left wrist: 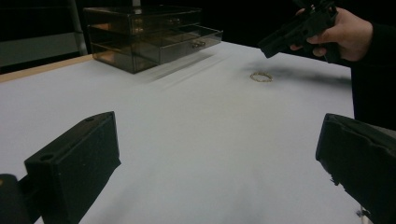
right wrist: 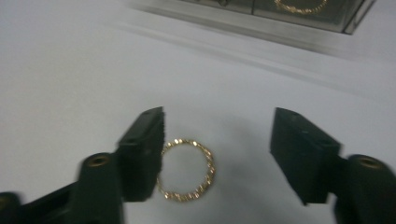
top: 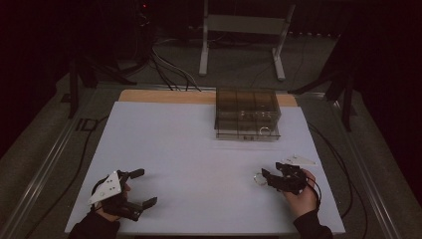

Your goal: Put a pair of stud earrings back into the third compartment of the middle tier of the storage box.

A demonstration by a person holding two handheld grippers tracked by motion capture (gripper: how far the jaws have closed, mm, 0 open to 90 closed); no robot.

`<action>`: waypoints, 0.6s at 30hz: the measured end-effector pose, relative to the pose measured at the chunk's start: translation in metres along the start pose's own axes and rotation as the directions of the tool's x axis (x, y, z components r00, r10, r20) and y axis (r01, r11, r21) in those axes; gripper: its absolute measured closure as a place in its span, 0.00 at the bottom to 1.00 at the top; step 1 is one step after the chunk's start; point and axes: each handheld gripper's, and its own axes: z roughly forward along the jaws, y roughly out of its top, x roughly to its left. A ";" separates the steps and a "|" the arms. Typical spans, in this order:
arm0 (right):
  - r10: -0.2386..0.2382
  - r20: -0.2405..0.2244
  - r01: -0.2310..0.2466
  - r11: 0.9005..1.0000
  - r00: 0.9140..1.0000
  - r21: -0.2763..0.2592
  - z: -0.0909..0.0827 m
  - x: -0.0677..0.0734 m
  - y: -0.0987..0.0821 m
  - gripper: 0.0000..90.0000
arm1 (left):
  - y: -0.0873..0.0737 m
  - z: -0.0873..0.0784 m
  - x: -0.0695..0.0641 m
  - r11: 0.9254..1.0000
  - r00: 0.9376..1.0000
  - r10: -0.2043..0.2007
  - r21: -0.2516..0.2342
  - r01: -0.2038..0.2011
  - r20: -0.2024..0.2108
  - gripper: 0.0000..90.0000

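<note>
A thin gold bracelet (right wrist: 187,170) lies flat on the white table (top: 189,149) at the front right. My right gripper (right wrist: 217,140) hangs low over it, jaws apart on either side. The bracelet sits close against the left jaw, while the right jaw stands well clear of it. From above, the bracelet (top: 258,178) shows just left of the right gripper (top: 267,178). At the front left my left gripper (top: 146,187) rests open with nothing between its jaws. In the left gripper view (left wrist: 219,149) it looks across the table at the bracelet (left wrist: 261,77) and the right gripper (left wrist: 273,44).
A smoky see-through drawer box (top: 247,113) stands at the far middle-right, its lowest drawer (left wrist: 187,42) pulled out a little. Another gold bracelet (right wrist: 299,5) lies inside it. A wooden strip (top: 164,96) edges the table's far side; a white stand (top: 244,25) and cables lie beyond.
</note>
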 end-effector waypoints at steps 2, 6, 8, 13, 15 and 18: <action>0.007 0.014 -0.007 1.000 1.000 0.008 0.000 0.000 -0.002 0.52 | 0.000 0.000 0.000 1.000 1.000 -0.001 0.001 0.001 0.000 0.01; 0.006 0.026 -0.007 0.999 1.000 0.031 0.002 0.001 -0.006 0.61 | 0.000 0.000 0.000 1.000 1.000 0.003 0.002 -0.003 0.000 0.01; 0.009 0.035 -0.011 0.999 0.999 0.053 0.006 0.001 -0.009 0.68 | 0.000 0.000 0.000 1.000 1.000 0.001 0.003 -0.001 0.001 0.01; -0.016 0.039 0.012 0.995 0.999 0.095 0.014 0.007 -0.012 0.78 | 0.000 0.001 0.000 1.000 1.000 0.004 0.004 -0.004 0.003 0.01; -0.024 0.041 0.019 0.994 0.999 0.111 0.017 0.007 -0.012 0.83 | 0.000 0.001 0.000 1.000 1.000 0.005 0.005 -0.005 0.003 0.01; -0.035 0.044 0.030 0.991 0.998 0.129 0.021 0.008 -0.012 0.86 | 0.000 0.001 0.000 1.000 1.000 0.003 0.004 -0.003 0.003 0.01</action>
